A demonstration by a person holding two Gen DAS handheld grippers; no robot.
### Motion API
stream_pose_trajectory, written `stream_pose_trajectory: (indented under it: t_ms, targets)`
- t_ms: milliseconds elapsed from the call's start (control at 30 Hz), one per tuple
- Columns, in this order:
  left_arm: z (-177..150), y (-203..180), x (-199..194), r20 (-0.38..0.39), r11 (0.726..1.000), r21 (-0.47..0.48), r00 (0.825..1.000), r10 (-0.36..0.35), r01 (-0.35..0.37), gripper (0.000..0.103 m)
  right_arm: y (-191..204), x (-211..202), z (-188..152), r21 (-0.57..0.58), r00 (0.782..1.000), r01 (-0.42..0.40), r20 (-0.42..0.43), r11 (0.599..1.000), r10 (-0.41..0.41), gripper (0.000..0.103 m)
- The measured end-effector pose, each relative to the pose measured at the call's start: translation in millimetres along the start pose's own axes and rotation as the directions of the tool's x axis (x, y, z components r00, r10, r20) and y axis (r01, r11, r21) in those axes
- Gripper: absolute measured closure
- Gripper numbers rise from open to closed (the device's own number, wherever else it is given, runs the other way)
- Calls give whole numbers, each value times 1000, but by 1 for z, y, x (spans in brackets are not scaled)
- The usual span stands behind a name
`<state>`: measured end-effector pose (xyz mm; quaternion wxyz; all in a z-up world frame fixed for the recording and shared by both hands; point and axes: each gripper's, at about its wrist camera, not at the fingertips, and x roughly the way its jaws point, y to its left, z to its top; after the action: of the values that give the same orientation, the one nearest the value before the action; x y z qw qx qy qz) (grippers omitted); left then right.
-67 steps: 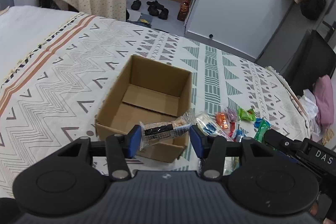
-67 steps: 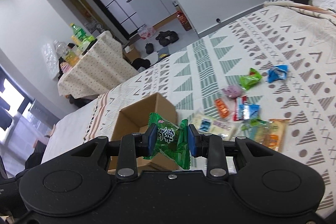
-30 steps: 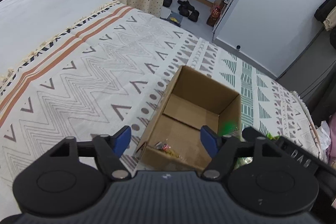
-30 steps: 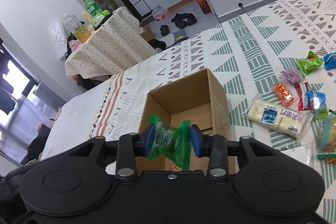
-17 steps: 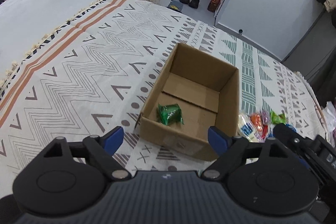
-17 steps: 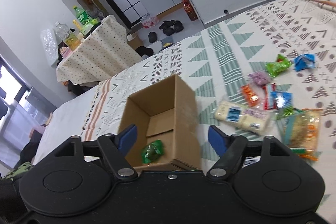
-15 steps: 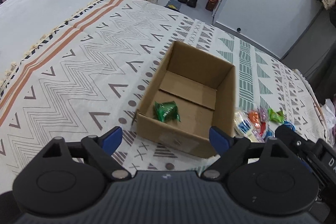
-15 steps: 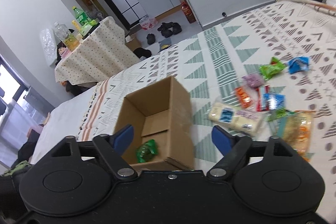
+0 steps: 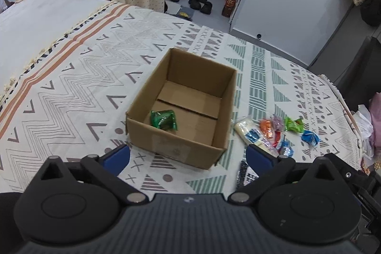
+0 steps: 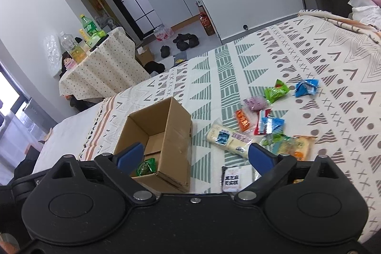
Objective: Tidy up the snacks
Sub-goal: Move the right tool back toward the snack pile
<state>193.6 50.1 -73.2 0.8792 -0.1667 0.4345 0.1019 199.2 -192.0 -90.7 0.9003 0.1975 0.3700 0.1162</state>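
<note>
While your left tongs (image 9: pixel 188 157) and right tongs (image 10: pixel 195 157) spread empty, crinkly green packet (image 9: pixel 163 120) lies inside square cardboard box (image 9: pixel 176 146).

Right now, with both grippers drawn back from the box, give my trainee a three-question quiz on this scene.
1. True or false: the cardboard box lies on its side.
2. What colour is the snack packet seen inside the box?
3. The loose snacks lie: A) inside the box, B) on the bedspread beside the box, C) on the floor.

Key: 1 false, it stands upright and open-topped; 2 green; 3 B.
</note>
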Motion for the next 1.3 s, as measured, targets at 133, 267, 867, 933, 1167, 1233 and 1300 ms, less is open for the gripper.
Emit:
stream_pose_trajectory:
  t_ms: [133, 267, 867, 933, 1167, 1233, 1300]
  targets:
    - [-5, -13, -5, -2, 1000, 16, 1000, -15, 15, 0, -12, -13, 1, 13, 1000, 4, 10, 1000, -4, 4]
    - [-10, -24, -11, 6, 999, 34, 1000, -22, 22, 0, -24, -23, -1, 9, 999, 27, 18, 1000, -27, 2]
    - [-30, -59, -21, -19, 997, 47, 998, -64, 65, 0, -72, -61, -1, 35, 996, 68, 51, 997, -70, 0]
    - [-32, -64, -22, -17, 996, 53, 998, -66, 67, 0, -80, -64, -1, 46, 996, 73, 54, 996, -75, 0]
    - [-37, -76, -18, -6, 996, 59, 998, -68, 68, 0, -106, -65, -4, 91, 995, 79, 48, 993, -84, 4]
    - [-39, -80, -16, -5, 996, 62, 997, -71, 71, 0, -113, -64, -6, 110, 996, 74, 44, 991, -79, 5]
    - [-41, -82, -12, -13, 996, 59, 998, -69, 70, 1, -120, -61, -7, 124, 997, 61, 40, 990, -67, 10]
